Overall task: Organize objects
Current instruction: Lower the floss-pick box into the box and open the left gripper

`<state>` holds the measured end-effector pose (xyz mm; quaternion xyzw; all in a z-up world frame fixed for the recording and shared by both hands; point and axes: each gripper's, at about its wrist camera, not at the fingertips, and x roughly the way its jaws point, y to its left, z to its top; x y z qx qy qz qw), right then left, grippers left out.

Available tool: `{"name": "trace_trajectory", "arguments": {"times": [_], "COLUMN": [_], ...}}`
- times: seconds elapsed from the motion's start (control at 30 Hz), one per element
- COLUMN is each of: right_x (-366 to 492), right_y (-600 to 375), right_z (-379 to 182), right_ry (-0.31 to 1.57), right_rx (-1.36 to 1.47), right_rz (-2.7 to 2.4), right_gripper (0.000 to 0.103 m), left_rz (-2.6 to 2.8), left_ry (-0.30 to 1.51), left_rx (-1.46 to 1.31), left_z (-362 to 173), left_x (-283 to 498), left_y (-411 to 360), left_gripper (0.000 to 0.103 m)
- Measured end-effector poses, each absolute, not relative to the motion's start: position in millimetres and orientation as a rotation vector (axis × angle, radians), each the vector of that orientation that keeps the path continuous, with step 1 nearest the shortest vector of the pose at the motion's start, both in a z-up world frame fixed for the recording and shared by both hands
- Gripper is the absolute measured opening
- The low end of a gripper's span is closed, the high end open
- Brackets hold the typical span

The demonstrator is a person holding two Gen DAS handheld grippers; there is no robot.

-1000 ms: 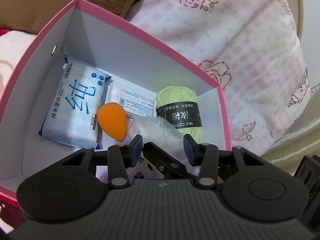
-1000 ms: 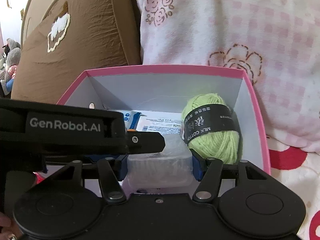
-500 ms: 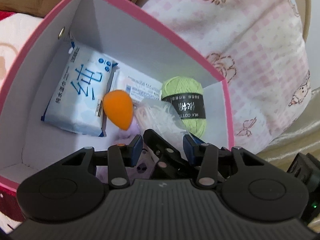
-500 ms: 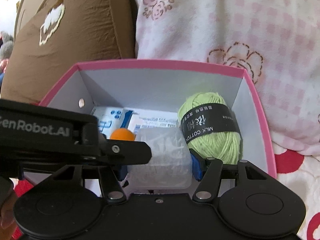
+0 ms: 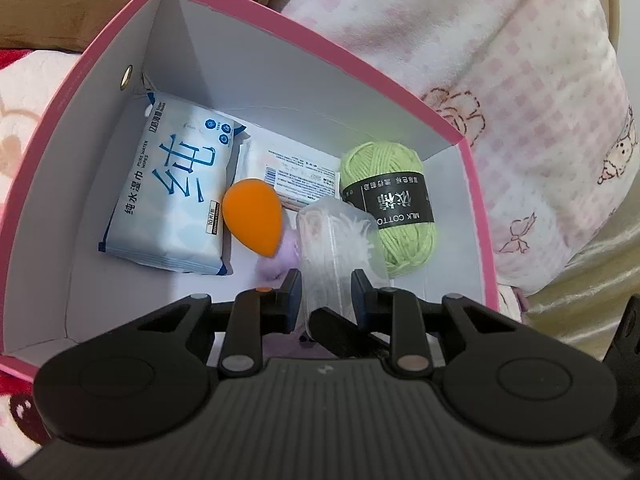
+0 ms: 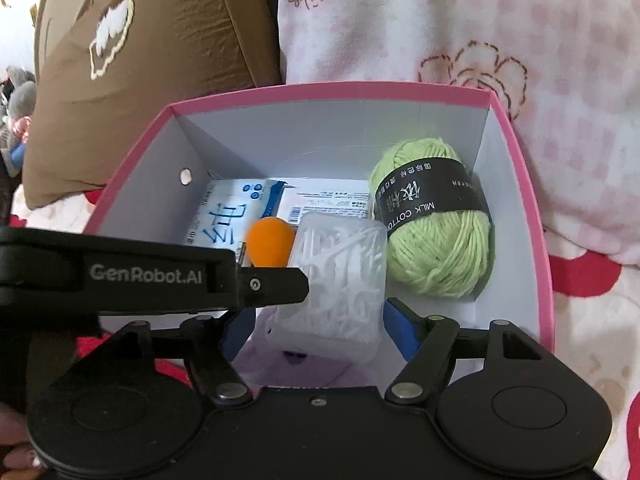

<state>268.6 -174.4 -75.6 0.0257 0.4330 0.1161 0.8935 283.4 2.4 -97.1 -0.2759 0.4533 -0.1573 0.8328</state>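
A pink box (image 5: 120, 46) with white walls holds a blue-and-white wipes pack (image 5: 172, 196), an orange sponge (image 5: 252, 216), a flat white packet (image 5: 300, 178) and a green yarn ball (image 5: 390, 212). A clear plastic box (image 5: 332, 240) of white swabs hangs low inside it. My left gripper (image 5: 326, 292) is closing, and its pads pinch the clear box's near end. In the right wrist view the clear box (image 6: 340, 280) sits between my right gripper's (image 6: 320, 332) opening jaws, with a gap at the left pad. One left finger (image 6: 276, 284) lies against its side.
A pink checked blanket (image 6: 480, 20) rises behind the box, with a brown cushion (image 6: 140, 40) to its left. Red-and-white bedding (image 6: 592, 300) surrounds the box. Something lilac (image 5: 276, 260) lies on the box floor under the sponge. A hand shows at the lower left edge (image 6: 12, 456).
The left jaws have narrowed onto the clear box. The right jaws, which gripped it before, have spread away from its sides. The box sits a little deeper in the pink box.
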Motion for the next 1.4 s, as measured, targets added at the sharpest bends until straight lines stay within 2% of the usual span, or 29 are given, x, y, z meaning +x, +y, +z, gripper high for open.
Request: {"name": "trace_trajectory", "arguments": {"times": [0.07,0.37,0.57,1.4], "right_x": [266,270,278,268], "right_y": [-173,-162,-150,-167], "right_z": [-77,-80,-81,-76], "right_ry": [0.894,0.827,0.787,0.791], "right_rx": [0.030,-0.003,-0.082,-0.012], "right_rz": [0.238,0.231,0.218,0.257], "right_gripper": [0.066,0.065,0.065,0.066], "left_rz": [-0.326,-0.304,-0.312,-0.252], "left_ry": [0.959,0.908,0.907,0.927], "left_rx": [-0.580,-0.540,-0.630,-0.515], "left_z": [-96,-89,-89,-79], "left_x": [283,280,277,267], "left_y": [3,2,24,25], "left_gripper": [0.025,0.025,0.025,0.025]}}
